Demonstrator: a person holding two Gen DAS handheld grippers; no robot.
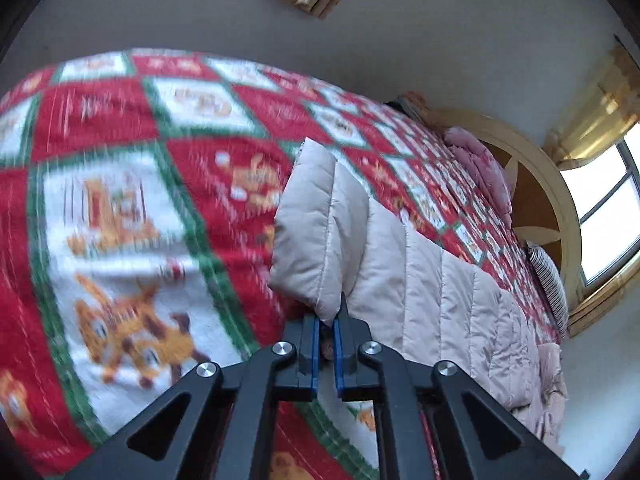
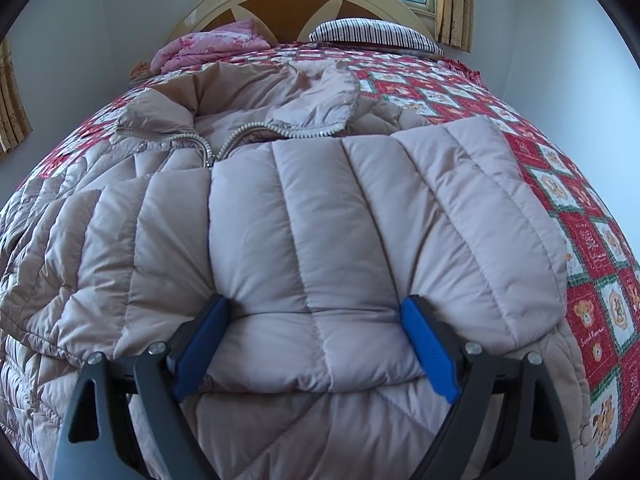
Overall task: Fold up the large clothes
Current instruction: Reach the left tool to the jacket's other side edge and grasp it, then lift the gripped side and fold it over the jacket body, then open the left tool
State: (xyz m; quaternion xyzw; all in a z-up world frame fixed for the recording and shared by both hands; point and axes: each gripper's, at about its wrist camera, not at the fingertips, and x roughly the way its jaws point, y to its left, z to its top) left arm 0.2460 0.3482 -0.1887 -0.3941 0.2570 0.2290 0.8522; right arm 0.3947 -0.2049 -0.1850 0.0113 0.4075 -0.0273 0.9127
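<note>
A pale beige quilted down jacket (image 2: pixel 320 208) lies spread on the bed, with its zip and collar toward the headboard. In the right wrist view my right gripper (image 2: pixel 316 344) stands wide open. Its blue pads (image 2: pixel 430 354) straddle a puffy fold of the jacket and dent the padding on both sides. In the left wrist view my left gripper (image 1: pixel 328 322) is shut on the edge of a quilted flap of the jacket (image 1: pixel 320 220). That flap rises off the bedspread, while the remainder of the jacket (image 1: pixel 460 320) trails off to the right.
A red, white and green patchwork bedspread (image 1: pixel 120 200) covers the bed. At the round wooden headboard (image 2: pixel 288 4) lie a pink folded cloth (image 2: pixel 216 42) and a striped pillow (image 2: pixel 376 34). A window with yellow curtains (image 2: pixel 452 0) is behind it. Walls close in on both sides.
</note>
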